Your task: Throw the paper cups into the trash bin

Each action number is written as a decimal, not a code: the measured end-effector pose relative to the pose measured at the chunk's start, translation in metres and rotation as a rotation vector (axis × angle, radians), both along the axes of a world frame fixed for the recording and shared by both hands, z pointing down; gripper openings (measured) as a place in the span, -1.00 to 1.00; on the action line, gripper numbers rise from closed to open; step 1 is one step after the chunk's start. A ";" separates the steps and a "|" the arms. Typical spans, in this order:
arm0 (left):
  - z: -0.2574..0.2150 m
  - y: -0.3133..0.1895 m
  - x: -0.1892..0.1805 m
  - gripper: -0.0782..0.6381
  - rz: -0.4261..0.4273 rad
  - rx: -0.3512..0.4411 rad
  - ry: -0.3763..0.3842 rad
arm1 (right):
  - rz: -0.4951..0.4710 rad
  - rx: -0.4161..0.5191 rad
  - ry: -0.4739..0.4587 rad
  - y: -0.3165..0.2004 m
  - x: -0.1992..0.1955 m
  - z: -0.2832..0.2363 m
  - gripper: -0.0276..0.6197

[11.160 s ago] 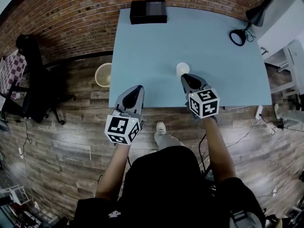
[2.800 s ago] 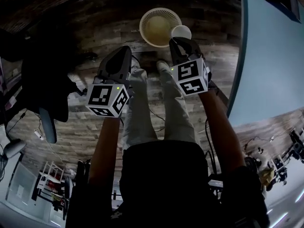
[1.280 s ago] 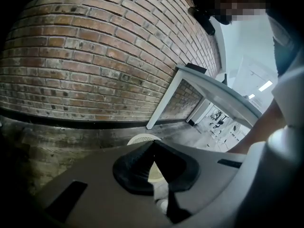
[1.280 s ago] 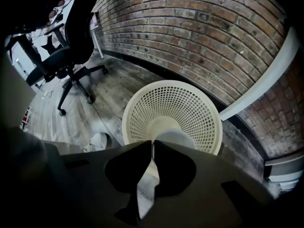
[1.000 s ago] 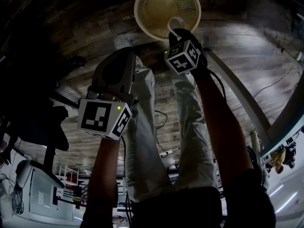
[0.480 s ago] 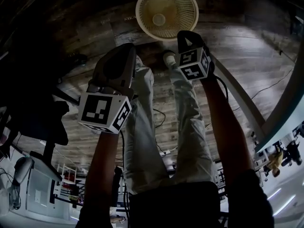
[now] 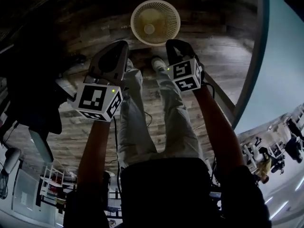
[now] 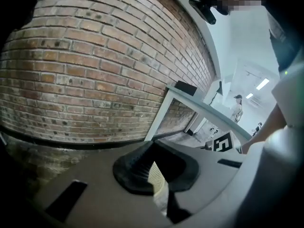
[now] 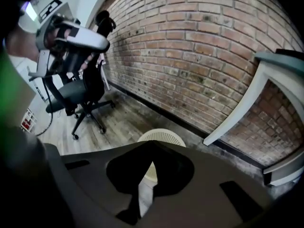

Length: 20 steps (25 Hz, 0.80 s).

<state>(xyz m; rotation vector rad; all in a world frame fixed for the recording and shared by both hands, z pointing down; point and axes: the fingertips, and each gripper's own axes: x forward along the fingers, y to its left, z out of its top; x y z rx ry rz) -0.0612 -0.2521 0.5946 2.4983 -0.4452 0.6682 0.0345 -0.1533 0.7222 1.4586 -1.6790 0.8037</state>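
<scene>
The white paper cup [image 7: 149, 29] now lies inside the round cream mesh trash bin [image 7: 135, 14]. It has left the right gripper [image 7: 173, 44], which is raised, jaws together and empty. The left gripper [image 7: 118, 46] is likewise closed and empty. This cup's disposal appears complete.

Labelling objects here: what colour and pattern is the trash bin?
The trash bin is cream with mesh walls, clearest in the right gripper view.
</scene>
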 end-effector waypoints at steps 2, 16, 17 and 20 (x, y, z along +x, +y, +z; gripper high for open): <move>-0.023 -0.003 0.003 -0.76 -0.021 0.022 0.009 | 0.004 0.036 -0.017 -0.005 0.004 -0.032 -0.91; -0.162 0.017 -0.029 -0.76 -0.248 0.086 0.061 | -0.014 0.240 -0.015 -0.034 0.001 -0.242 -0.91; -0.174 0.018 -0.031 -0.76 -0.265 0.089 0.075 | -0.026 0.254 -0.018 -0.036 0.000 -0.255 -0.91; -0.205 0.018 -0.036 -0.76 -0.317 0.131 0.099 | -0.101 0.319 -0.011 -0.047 -0.003 -0.291 -0.91</move>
